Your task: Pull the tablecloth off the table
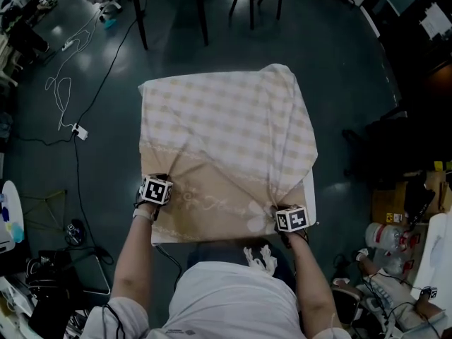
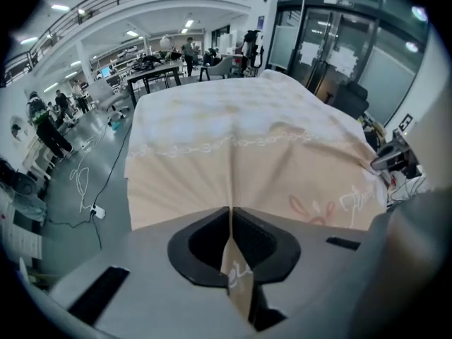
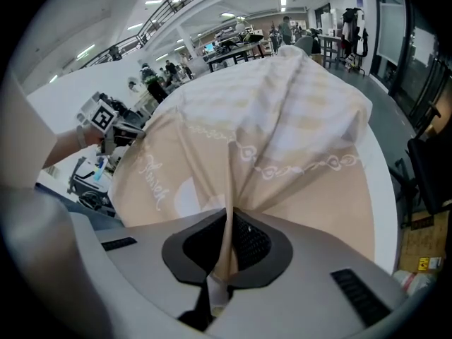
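In the head view, the tablecloth (image 1: 226, 140) lay over the table (image 1: 309, 193), checked on its far half and plain tan near the person. It was bunched toward the right, and a white strip of tabletop was bare along that side. The left gripper (image 1: 158, 182) sat at the near left edge of the cloth and the right gripper (image 1: 288, 212) at the near right, where folds ran into it. A cable and a power strip (image 1: 80, 131) lay on the dark floor (image 1: 339, 69) to the left.

In the left gripper view, the jaws were closed on a thin upright fold of the tan hem, and one crease ran from them up the cloth (image 2: 240, 147). The other gripper showed at the far right edge.

In the right gripper view, the jaws were clamped on a gathered pleat of cloth (image 3: 282, 119), with several folds fanning out from them. The bare white table edge (image 3: 379, 189) curved along the right.
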`<action>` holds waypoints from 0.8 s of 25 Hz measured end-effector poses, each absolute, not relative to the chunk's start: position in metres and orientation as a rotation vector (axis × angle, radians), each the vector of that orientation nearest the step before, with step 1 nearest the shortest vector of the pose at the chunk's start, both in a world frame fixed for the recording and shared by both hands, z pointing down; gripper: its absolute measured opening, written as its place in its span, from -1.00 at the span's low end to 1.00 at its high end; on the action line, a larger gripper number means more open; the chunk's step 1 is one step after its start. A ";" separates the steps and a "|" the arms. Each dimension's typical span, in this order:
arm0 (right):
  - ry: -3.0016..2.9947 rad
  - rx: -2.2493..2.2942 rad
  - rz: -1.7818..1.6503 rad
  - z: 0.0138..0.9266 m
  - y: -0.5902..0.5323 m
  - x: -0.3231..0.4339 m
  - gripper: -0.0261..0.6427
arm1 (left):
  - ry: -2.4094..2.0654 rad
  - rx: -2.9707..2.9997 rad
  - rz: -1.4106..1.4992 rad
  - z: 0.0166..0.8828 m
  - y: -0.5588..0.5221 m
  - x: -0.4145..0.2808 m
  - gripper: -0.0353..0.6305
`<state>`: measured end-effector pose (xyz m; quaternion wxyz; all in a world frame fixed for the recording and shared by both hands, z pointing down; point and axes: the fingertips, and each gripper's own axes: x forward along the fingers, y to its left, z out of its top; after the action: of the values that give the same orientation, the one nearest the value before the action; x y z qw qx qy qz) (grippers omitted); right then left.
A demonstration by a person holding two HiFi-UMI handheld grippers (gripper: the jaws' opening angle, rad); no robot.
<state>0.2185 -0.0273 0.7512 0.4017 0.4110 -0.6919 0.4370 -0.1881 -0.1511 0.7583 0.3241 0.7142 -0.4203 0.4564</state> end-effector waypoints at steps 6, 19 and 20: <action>-1.763 1.002 1.076 0.753 -0.012 0.230 -0.83 | -0.906 1.846 1.224 0.760 -0.093 -0.164 -0.85; -1.752 0.956 1.007 0.750 -0.017 0.228 -0.84 | -0.523 1.799 0.995 0.757 0.028 -0.102 -0.86; -1.751 0.952 1.002 0.749 -0.017 0.226 -0.84 | -0.503 1.788 0.981 0.757 0.036 -0.099 -0.86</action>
<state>0.2264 -0.0169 0.7495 0.4398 0.3832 -0.7051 0.4033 -0.0994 0.0359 0.7566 0.4972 0.7386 -0.2078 0.4050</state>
